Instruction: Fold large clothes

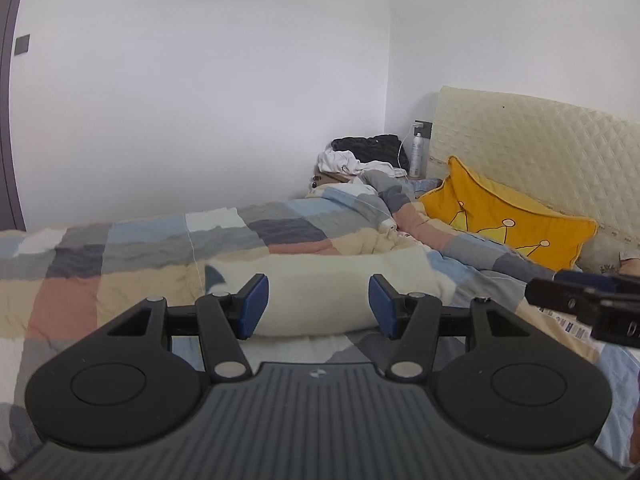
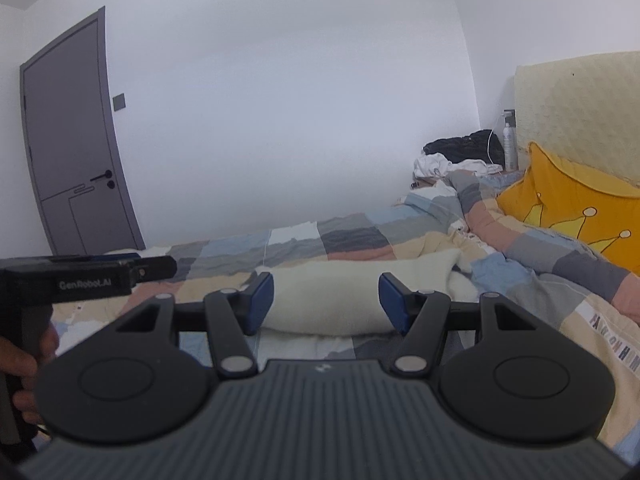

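A cream fleecy garment (image 1: 320, 280) lies bunched in a thick roll on the patchwork quilt (image 1: 132, 248). My left gripper (image 1: 318, 304) hovers just in front of the roll, open, its blue pads (image 1: 256, 300) standing apart with nothing pressed between them. In the right wrist view the same cream garment (image 2: 332, 292) lies beyond my right gripper (image 2: 326, 300), which is open in the same way. Each gripper shows in the other's view: the right gripper (image 1: 536, 296) at the right edge, the left gripper (image 2: 160, 268) at the left, held by a hand (image 2: 24, 364).
A yellow cushion (image 1: 508, 220) with crown prints leans on the quilted cream headboard (image 1: 540, 144). In the far corner sit a heap of black and white clothes (image 1: 360, 152) and a spray bottle (image 1: 417, 152). A grey door (image 2: 72, 140) stands on the left wall.
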`<control>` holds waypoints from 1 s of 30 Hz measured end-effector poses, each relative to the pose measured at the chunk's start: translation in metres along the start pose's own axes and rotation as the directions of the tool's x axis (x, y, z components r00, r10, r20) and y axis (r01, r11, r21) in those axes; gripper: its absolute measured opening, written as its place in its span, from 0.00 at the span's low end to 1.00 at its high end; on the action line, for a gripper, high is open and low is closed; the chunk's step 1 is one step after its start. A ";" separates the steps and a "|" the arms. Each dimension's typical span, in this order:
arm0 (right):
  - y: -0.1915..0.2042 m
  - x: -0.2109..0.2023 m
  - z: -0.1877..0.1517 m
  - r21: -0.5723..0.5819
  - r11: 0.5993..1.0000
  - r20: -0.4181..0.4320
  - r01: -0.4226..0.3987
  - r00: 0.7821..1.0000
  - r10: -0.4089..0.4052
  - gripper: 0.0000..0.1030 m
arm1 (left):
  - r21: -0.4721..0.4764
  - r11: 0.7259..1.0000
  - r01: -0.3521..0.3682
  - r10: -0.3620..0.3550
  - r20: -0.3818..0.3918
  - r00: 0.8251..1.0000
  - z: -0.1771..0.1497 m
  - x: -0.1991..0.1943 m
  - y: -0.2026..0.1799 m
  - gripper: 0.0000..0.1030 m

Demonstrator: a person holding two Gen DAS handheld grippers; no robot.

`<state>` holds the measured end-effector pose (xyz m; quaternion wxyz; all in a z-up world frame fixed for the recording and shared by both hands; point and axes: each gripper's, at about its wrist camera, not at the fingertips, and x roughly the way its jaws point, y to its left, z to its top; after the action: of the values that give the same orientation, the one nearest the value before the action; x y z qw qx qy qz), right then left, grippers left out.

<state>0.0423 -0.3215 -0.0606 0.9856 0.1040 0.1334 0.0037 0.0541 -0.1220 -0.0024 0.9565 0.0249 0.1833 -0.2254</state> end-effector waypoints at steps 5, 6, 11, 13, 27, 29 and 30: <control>0.004 -0.002 -0.016 -0.029 0.999 -0.023 0.025 0.999 -0.026 0.60 | -0.025 1.000 0.006 -0.007 -0.030 1.000 -0.011 -0.003 0.003 0.62; 0.004 -0.002 -0.019 -0.025 0.999 -0.028 0.031 0.999 -0.031 0.60 | -0.025 1.000 0.004 -0.005 -0.036 0.999 -0.013 -0.004 0.003 0.63; 0.001 -0.002 -0.026 -0.001 0.999 -0.044 0.050 0.998 -0.050 0.60 | -0.053 0.998 0.023 -0.026 -0.060 0.998 -0.025 -0.006 0.003 0.65; 0.002 0.002 -0.027 -0.026 0.998 -0.051 0.055 0.997 -0.056 0.60 | -0.066 0.998 0.016 -0.020 -0.060 0.998 -0.028 -0.008 0.006 0.67; -0.004 0.004 -0.024 0.001 0.998 -0.050 0.069 0.996 -0.069 0.80 | -0.072 0.996 -0.046 0.040 -0.081 0.996 -0.028 -0.009 0.015 0.94; -0.002 0.003 -0.021 -0.019 0.997 -0.048 0.069 0.996 -0.070 0.85 | -0.067 0.996 -0.059 0.054 -0.080 0.995 -0.028 -0.009 0.015 0.95; -0.002 0.003 -0.020 -0.016 0.998 -0.052 0.067 0.996 -0.068 0.98 | -0.061 0.996 -0.067 0.062 -0.079 0.995 -0.027 -0.010 0.014 0.95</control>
<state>0.0398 -0.3193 -0.0808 0.9821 0.0923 0.1624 -0.0258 0.0431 -0.1016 -0.0243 0.9559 0.0092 0.2260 -0.1875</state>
